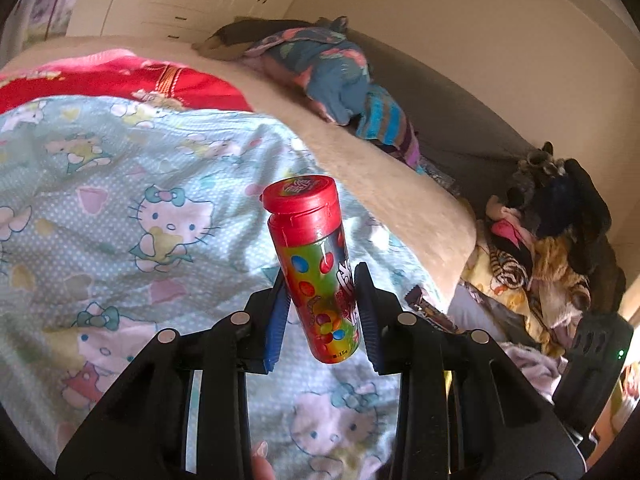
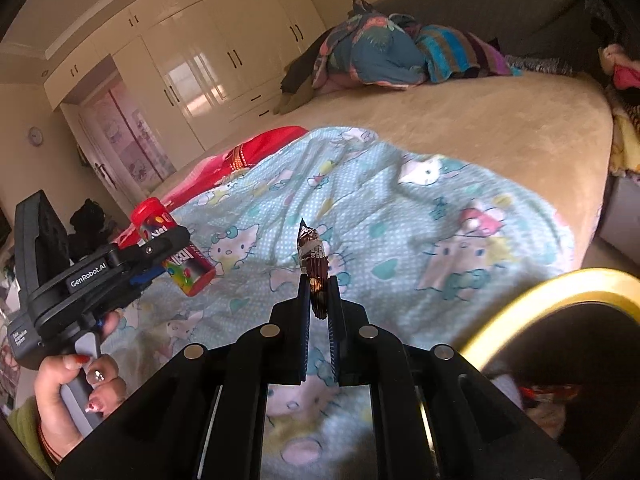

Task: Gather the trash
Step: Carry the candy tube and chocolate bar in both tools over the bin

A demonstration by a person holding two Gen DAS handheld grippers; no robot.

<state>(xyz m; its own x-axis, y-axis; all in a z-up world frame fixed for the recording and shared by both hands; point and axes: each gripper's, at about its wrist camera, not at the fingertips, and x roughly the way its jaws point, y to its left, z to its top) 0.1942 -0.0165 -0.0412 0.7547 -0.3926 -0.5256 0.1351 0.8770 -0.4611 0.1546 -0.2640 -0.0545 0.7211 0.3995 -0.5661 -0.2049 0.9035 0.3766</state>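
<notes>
My left gripper (image 1: 322,280) is shut on a red-capped candy tube (image 1: 316,264) with coloured dots, held upright above the Hello Kitty blanket (image 1: 120,208). The tube (image 2: 176,248) and the left gripper (image 2: 160,258) also show at the left of the right wrist view. My right gripper (image 2: 319,280) is shut on a crumpled brown wrapper (image 2: 312,256), held above the blanket (image 2: 400,220). A bin with a yellow rim (image 2: 532,304) sits at the lower right of that view, with some trash inside.
A beige bedspread (image 2: 480,120) covers the bed. Folded clothes (image 2: 400,52) lie at its far side. A red blanket (image 1: 120,80) lies beyond the Hello Kitty one. Piled clothes and toys (image 1: 540,248) sit beside the bed. White wardrobes (image 2: 200,52) line the wall.
</notes>
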